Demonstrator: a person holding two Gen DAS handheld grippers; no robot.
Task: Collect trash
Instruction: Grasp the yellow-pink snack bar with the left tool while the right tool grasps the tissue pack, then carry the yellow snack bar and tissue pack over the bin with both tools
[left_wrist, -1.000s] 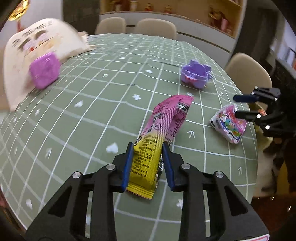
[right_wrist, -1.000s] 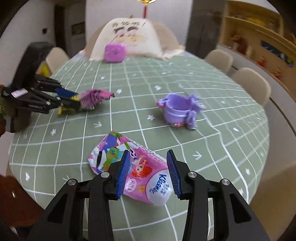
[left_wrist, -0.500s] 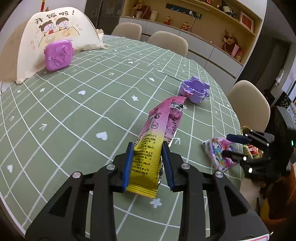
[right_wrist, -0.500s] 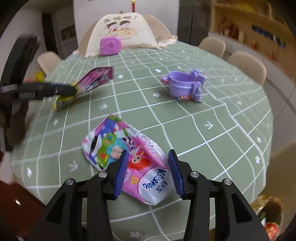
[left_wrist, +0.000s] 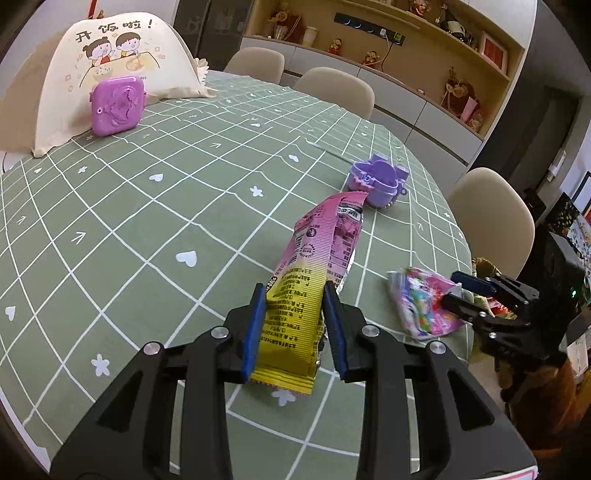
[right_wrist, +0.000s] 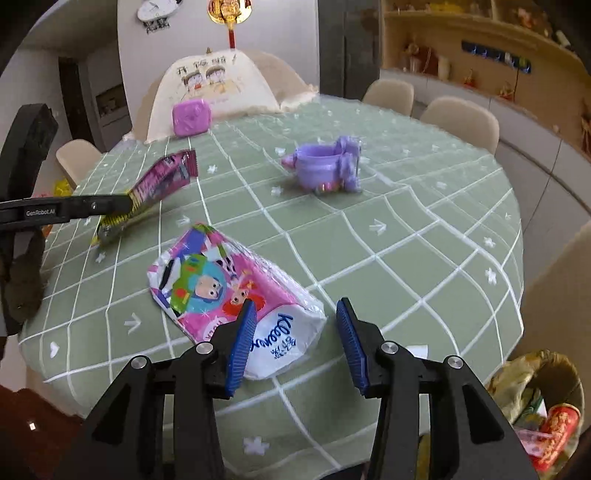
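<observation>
My left gripper (left_wrist: 295, 325) is shut on a pink and yellow snack wrapper (left_wrist: 314, 266) and holds it above the green checked tablecloth (left_wrist: 147, 206); the wrapper also shows in the right wrist view (right_wrist: 155, 184). My right gripper (right_wrist: 297, 339) is open around the near end of a colourful Kleenex tissue pack (right_wrist: 229, 291), which lies at the table's near edge. In the left wrist view the right gripper (left_wrist: 461, 291) stands at the pack (left_wrist: 421, 306).
A purple toy cup (right_wrist: 328, 166) stands mid-table. A purple square case (right_wrist: 191, 117) leans on a cream food cover (right_wrist: 218, 81) at the far side. A bin (right_wrist: 535, 410) with trash stands beside the table at lower right. Beige chairs (left_wrist: 491, 218) ring the table.
The left gripper has lifted the wrapper higher and pulled back. The right gripper has opened wider around the tissue pack.
</observation>
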